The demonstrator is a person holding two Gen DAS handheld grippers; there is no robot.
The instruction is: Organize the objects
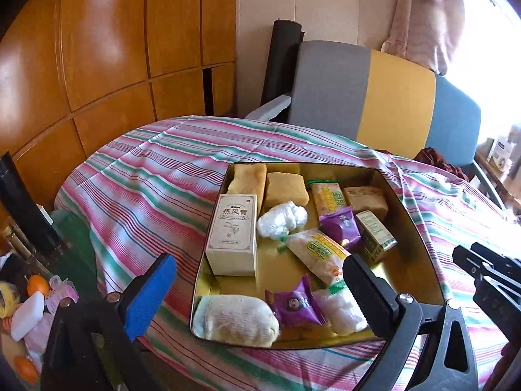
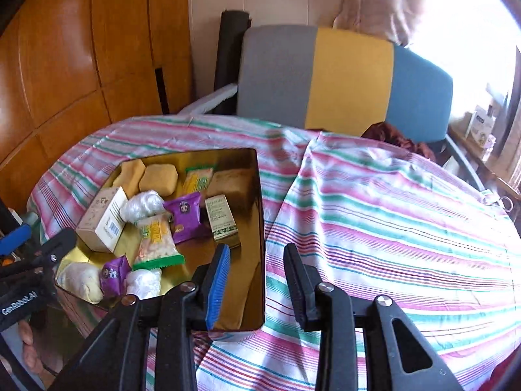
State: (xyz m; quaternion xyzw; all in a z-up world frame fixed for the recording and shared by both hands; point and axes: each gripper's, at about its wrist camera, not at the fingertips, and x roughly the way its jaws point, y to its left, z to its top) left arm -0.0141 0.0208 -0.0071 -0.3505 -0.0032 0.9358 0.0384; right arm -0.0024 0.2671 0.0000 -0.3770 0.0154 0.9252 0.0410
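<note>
A gold tin tray sits on the striped tablecloth and holds several snacks and boxes: a tall beige box, purple packets, a green-edged rice cracker pack, yellow cakes and a rolled white cloth. The tray also shows in the right wrist view. My left gripper is open and empty, wide over the tray's near edge. My right gripper is open and empty, its jaws either side of the tray's right wall.
A glass side surface at the left carries small oranges, a white case and pink clips. A grey, yellow and blue chair stands behind the table. The striped cloth spreads right of the tray.
</note>
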